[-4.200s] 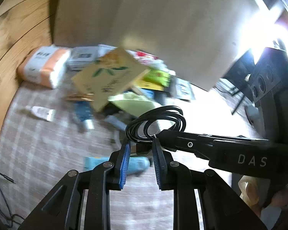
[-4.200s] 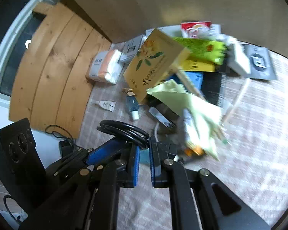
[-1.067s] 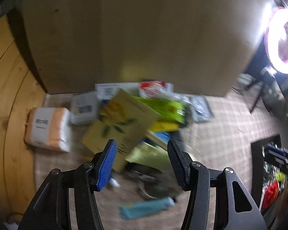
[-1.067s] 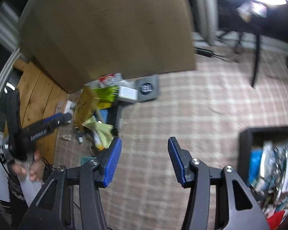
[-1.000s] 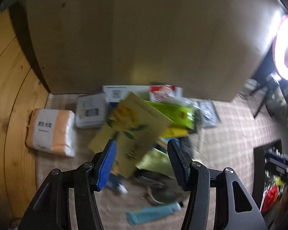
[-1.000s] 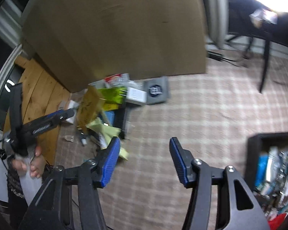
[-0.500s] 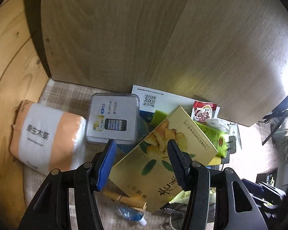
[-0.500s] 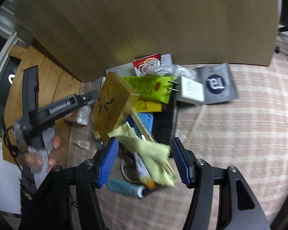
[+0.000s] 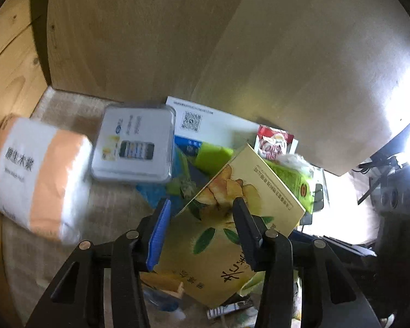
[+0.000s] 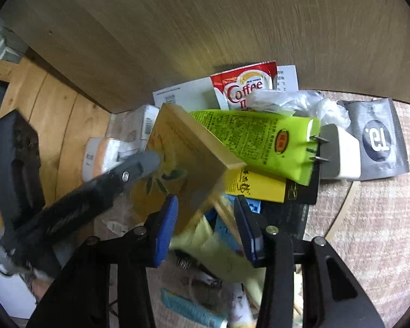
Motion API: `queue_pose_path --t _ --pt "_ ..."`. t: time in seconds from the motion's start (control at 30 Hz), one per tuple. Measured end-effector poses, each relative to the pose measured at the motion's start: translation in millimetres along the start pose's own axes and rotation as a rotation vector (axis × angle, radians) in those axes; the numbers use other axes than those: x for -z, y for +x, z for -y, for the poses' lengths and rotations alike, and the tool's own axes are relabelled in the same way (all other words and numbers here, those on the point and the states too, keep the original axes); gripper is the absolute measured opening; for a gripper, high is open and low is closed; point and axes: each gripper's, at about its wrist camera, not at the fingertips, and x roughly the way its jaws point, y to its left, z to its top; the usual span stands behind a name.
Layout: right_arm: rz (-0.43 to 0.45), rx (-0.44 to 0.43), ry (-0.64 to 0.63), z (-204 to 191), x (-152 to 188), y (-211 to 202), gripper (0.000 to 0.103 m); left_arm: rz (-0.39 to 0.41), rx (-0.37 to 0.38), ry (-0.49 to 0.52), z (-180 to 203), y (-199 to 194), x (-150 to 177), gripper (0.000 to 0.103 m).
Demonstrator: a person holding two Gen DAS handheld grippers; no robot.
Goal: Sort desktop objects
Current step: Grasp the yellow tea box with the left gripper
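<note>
Yellow tea box [image 9: 227, 235], tilted on the heap of desktop objects against the wooden board [image 9: 205, 41], lies between the jaws of both tongs: the left tongs [image 9: 202, 218] and the right tongs [image 10: 205, 213] have just been closing, yet neither pair of pads seems to press on it, so both are still released. If both clench at once, they may pull the box two ways or strike each other. Because the box leans on the green tube [image 10: 259, 139] and the yellow-green cloth [image 10: 213, 248], lifting it could make them slide down onto the table.
</note>
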Motion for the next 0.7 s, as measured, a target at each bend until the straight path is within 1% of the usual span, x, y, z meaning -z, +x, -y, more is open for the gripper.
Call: queue_pose_path --t 0.07,0.13,0.23,0.3,0.4,0.53,0.57,0.63,0.67,0.7 --pt "0.002 -0.018 0.012 3 1 0 0.042 -0.006 0.004 -0.02 2 0 11 0.044" --pt "-0.006 -0.017 0.009 5 3 -2 0.042 -0.024 0.03 -0.037 6 0 23 0.043" --pt "-0.031 -0.045 0.022 16 15 -8 0.041 -0.056 0.073 -0.059 15 1 46 0.042" --pt "-0.042 -0.07 0.044 27 23 -13 0.04 -0.067 0.084 -0.058 27 1 64 0.042" --pt "-0.052 -0.103 0.085 47 40 -26 0.039 -0.084 0.089 -0.012 57 -1 94 0.041" --pt "-0.051 -0.108 0.11 76 68 -54 0.039 -0.095 0.11 0.018 92 -6 131 0.04" --pt "-0.045 -0.106 0.116 84 75 -63 0.039 -0.109 0.125 0.023 101 -5 141 0.04" --pt "-0.027 -0.097 0.118 93 86 -76 0.039 -0.147 0.159 0.032 131 1 149 0.04" --pt "-0.013 -0.08 0.122 101 94 -86 0.039 -0.163 0.168 0.051 145 3 160 0.04" --pt "0.006 -0.053 0.123 107 101 -95 0.04 -0.169 0.165 0.074 158 5 162 0.04"
